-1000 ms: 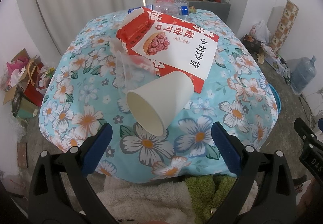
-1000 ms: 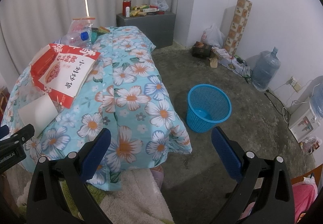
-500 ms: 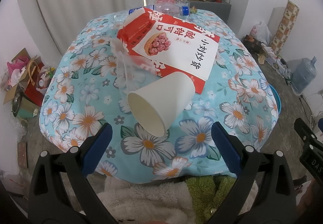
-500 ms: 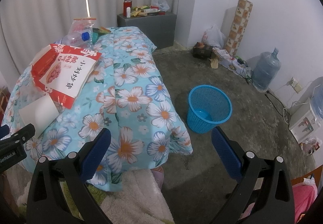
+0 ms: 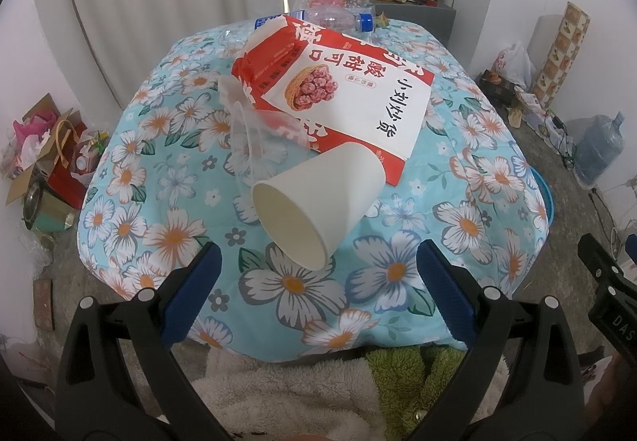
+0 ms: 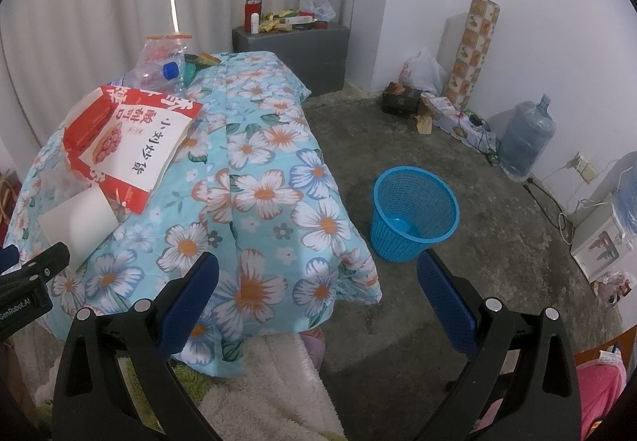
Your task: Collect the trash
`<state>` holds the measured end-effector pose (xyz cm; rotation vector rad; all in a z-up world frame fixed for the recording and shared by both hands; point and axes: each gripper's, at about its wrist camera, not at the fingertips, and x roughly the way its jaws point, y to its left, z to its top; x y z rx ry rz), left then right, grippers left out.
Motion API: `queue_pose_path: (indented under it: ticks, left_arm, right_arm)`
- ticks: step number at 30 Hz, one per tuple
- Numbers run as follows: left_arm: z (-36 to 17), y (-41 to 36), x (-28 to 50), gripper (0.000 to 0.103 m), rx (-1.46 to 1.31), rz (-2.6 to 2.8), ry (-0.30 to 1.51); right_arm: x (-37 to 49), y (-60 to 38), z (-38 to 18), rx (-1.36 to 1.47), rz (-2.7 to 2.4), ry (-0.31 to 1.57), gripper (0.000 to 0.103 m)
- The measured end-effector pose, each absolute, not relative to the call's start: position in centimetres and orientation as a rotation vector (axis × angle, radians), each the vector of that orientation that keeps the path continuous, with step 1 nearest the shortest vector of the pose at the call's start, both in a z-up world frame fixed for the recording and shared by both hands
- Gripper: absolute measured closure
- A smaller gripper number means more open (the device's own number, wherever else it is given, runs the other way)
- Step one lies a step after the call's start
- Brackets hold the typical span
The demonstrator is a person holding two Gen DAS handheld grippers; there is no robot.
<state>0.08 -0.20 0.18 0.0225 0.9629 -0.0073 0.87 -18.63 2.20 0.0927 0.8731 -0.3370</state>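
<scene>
A white paper cup (image 5: 318, 198) lies on its side on the floral tablecloth (image 5: 167, 186), mouth toward me. A clear plastic cup (image 5: 258, 142) lies just behind it, beside a red and white snack bag (image 5: 350, 90). A clear bottle with a blue cap (image 5: 342, 17) lies at the far edge. My left gripper (image 5: 318, 289) is open, just short of the paper cup. My right gripper (image 6: 318, 297) is open over the table's right edge; the paper cup (image 6: 79, 226) and the bag (image 6: 127, 146) show to its left. A blue mesh bin (image 6: 414, 218) stands on the floor.
A grey cabinet (image 6: 294, 51) with small items stands behind the table. A water jug (image 6: 525, 138), bags and boxes line the right wall. Cardboard and clutter (image 5: 43, 162) sit on the floor left of the table. A fluffy blanket (image 5: 286, 397) lies below my grippers.
My left gripper has edged slightly closer to the paper cup. My right gripper's view has shifted a little. Both stay open and nothing on the table has moved.
</scene>
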Motion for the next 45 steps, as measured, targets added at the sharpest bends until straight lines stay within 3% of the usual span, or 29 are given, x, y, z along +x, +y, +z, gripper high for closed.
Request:
queue_pose_path:
  ticks: [15,28,32,38,43,45]
  left_arm:
    - [0.3,0.4,-0.3,0.009,0.001,-0.008,0.948]
    - [-0.1,6.7,-0.3,0.009,0.039,-0.084,0.848]
    - [0.1,8.7,-1.2,0.009,-0.080,-0.221,0.772]
    - [-0.1,11.1,-0.1,0.009,-0.215,-0.229,0.799]
    - [0.0,14.0,0.6,0.009,-0.268,-0.194,0.753]
    - [0.1,15.1,1.0,0.009,-0.278,-0.181,0.743]
  right_arm:
    - [1.7,-17.4,2.0,0.094,-0.333,0.880,0.006]
    - [3.6,-14.6,1.9,0.112,-0.205,0.778,0.006]
    - [4.4,-13.4,2.2,0.128,-0.123,0.745,0.006]
    - [5.3,-9.2,2.8,0.084,0.047,0.735,0.006]
    - [5.1,-3.6,2.4,-0.061,0.204,0.726,0.018]
    - [5.4,-2.0,1.9,-0.100,0.234,0.738,0.029]
